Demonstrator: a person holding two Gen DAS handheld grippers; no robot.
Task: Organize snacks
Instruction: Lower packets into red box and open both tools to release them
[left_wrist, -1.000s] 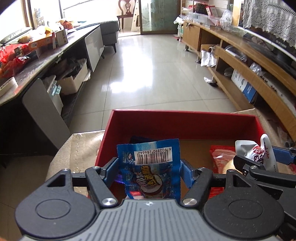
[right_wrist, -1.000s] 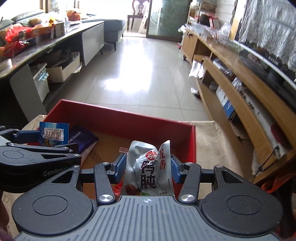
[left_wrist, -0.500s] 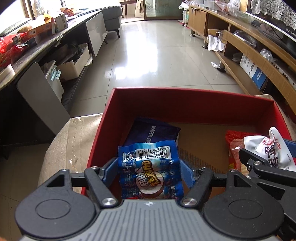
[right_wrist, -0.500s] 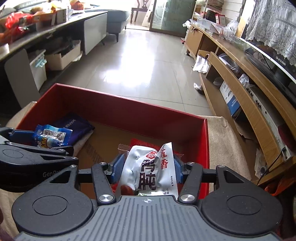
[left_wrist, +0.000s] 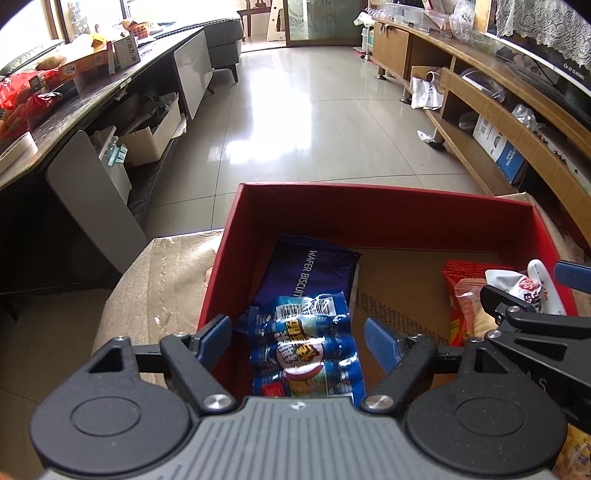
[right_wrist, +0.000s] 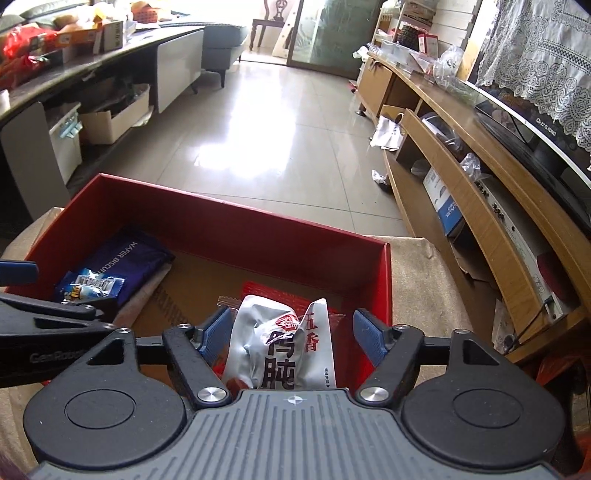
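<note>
A red box (left_wrist: 369, 210) holds the snacks; it also shows in the right wrist view (right_wrist: 236, 229). My left gripper (left_wrist: 299, 338) is open over its left side, and a blue snack packet (left_wrist: 306, 350) lies loose between the fingers, on a dark purple wafer biscuit pack (left_wrist: 310, 273). My right gripper (right_wrist: 291, 334) is open over the right side, with a silver snack pouch (right_wrist: 280, 350) between its fingers, resting on a red snack bag (left_wrist: 465, 299).
The box sits on a beige cloth-covered surface (left_wrist: 162, 280). A dark counter (left_wrist: 74, 99) with clutter runs along the left, wooden shelving (right_wrist: 480, 177) along the right, and tiled floor (left_wrist: 314, 122) lies beyond.
Both grippers lowered into the box and opened. The blue packet dropped from the left fingers onto the purple pack. The silver pouch came free of the right fingers.
</note>
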